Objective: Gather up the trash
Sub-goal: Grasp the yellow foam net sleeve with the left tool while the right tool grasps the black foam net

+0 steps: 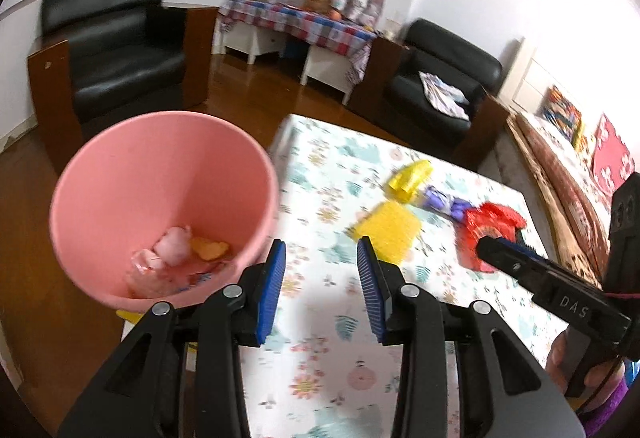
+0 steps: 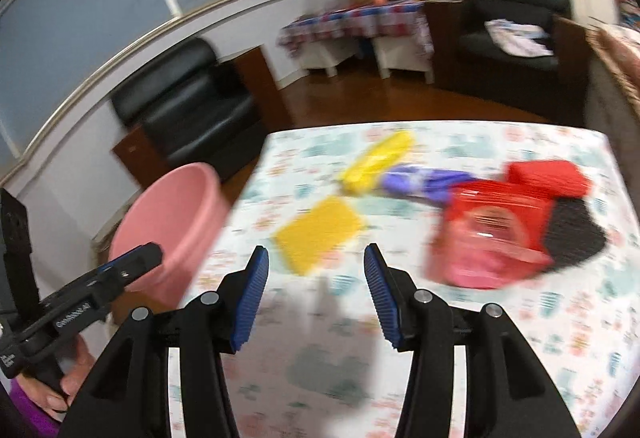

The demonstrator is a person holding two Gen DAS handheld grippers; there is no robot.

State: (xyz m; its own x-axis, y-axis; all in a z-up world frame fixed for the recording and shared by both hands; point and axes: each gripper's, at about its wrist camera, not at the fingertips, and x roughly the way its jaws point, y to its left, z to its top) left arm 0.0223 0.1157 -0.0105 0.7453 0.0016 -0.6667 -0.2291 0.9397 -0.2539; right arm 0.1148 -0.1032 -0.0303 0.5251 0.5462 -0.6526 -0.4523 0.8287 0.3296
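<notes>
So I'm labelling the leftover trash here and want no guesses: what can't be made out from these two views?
- Bin contents, left wrist view: blurred heap, items unnameable.
- Purple item, left wrist view: blurred, partly behind the red item.
- Red item's make-up, right wrist view: motion-smeared.
- Pink bin, right wrist view: inside hidden by its wall and the left gripper.

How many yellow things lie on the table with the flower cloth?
2. A flat yellow sponge lies near the table's middle. A crumpled yellow wrapper lies farther back, beside the purple wrapper. Others may be hidden.
</notes>
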